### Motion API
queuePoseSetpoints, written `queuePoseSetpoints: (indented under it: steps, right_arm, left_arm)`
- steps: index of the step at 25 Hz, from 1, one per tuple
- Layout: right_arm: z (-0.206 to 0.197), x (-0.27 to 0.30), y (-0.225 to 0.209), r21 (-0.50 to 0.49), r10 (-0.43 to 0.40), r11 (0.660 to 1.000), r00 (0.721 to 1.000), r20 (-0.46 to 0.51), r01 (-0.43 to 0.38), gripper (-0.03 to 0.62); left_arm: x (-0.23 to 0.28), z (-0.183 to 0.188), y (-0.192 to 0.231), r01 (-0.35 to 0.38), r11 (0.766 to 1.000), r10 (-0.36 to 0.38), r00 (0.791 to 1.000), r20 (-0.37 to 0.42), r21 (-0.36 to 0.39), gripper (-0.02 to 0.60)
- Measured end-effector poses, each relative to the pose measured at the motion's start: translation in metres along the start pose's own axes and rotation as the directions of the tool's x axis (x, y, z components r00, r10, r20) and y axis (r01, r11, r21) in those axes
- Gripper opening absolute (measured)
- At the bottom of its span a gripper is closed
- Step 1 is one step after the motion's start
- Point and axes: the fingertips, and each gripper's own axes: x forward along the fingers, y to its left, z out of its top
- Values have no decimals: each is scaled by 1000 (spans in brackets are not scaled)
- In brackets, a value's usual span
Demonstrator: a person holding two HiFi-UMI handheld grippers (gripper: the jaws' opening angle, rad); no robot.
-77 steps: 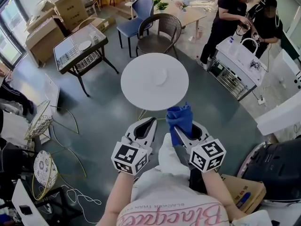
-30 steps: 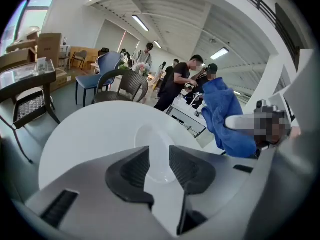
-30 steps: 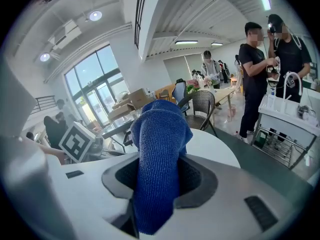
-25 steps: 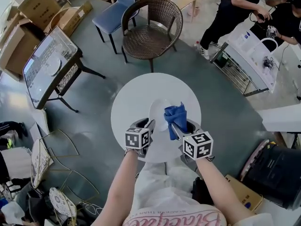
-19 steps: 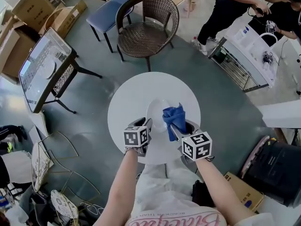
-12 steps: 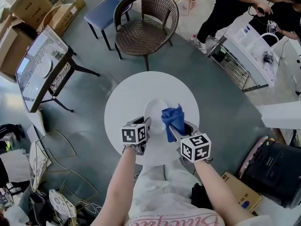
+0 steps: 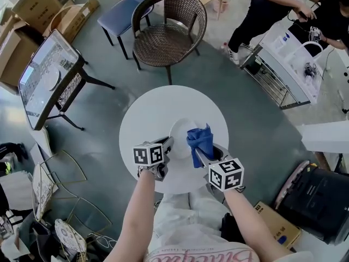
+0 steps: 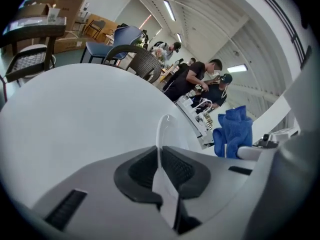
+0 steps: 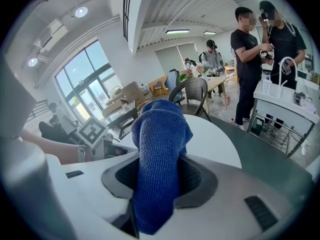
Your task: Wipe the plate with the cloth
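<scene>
A white plate [image 7: 181, 131] lies in the middle of the round white table [image 7: 142, 119]. My left gripper [image 7: 168, 144] is at the plate's near left edge. In the left gripper view the thin plate rim [image 8: 162, 129] stands between the dark pads of the left gripper [image 8: 161, 154]; the jaws have just been closing and now grip it. My right gripper [image 7: 200, 156] is shut on a bunched blue cloth [image 7: 199, 137], held just over the plate's right side. The cloth [image 9: 160, 154] fills the right gripper [image 9: 160, 171] and hides the plate in that view.
A wicker chair [image 7: 170, 15] and a blue chair [image 7: 122, 1] stand beyond the table. A black side table [image 7: 46, 72] is at the left, wire racks [image 7: 43, 184] at lower left. People work at a white cart [image 7: 294, 53] at the upper right. A black case [image 7: 322, 190] is at the right.
Both grippers have come down toward the table. The left gripper has rolled, shifted a little left and closed on the plate's rim. The cloth stays in the right gripper.
</scene>
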Motion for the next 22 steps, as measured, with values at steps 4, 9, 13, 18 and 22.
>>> queuePoseSetpoints:
  steps: [4, 9, 13, 18, 22]
  right_arm:
    - [11, -8, -3, -8, 1, 1000, 1000, 18, -1, 169]
    - [29, -17, -1, -14, 5, 1000, 999, 51, -4, 169]
    - [50, -28, 4, -30, 13, 999, 996, 90, -10, 169]
    - [84, -54, 17, -59, 33, 998, 984, 173, -23, 169]
    - [113, -72, 33, -89, 49, 996, 970, 237, -28, 169]
  left_arm:
    - [-11, 9, -19, 91, 996, -90, 994, 61, -22, 21]
    - [-24, 18, -36, 148, 988, -142, 984, 111, -49, 20]
    - [-48, 42, -53, 190, 979, -172, 961, 215, -68, 20]
    - [-85, 73, -85, 209, 978, -204, 929, 309, 19, 20]
    - [-113, 99, -108, 196, 975, -221, 898, 380, 103, 20]
